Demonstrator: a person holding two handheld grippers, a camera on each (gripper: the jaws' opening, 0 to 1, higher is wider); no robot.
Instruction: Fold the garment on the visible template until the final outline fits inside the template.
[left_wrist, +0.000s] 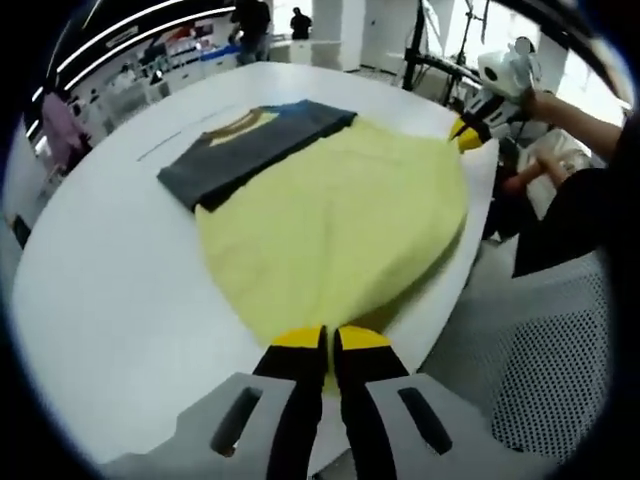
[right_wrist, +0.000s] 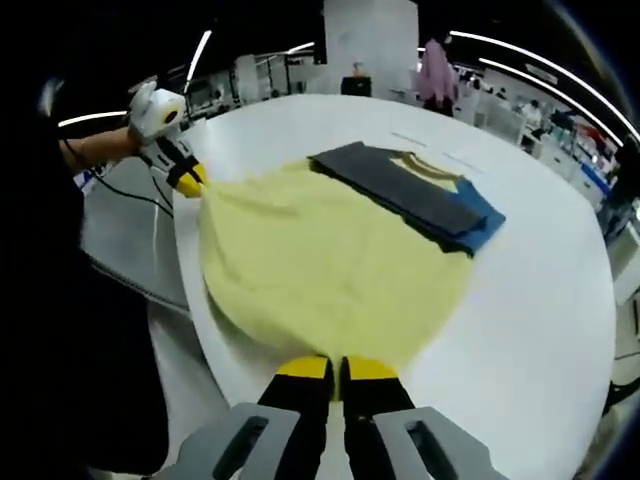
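Observation:
A yellow garment lies spread on the round white table, with a dark grey band and a blue and yellow collar part across its far end. My left gripper is shut on the near yellow hem at the table's edge. My right gripper is shut on the hem's other corner. In the left gripper view the right gripper pinches the yellow corner at the upper right. In the right gripper view the garment stretches away and the left gripper holds its corner at the upper left.
A faint thin line is marked on the table beyond the grey band. A person's arm in a dark sleeve is at the right, over a grey mesh surface. People and shelves stand far behind the table.

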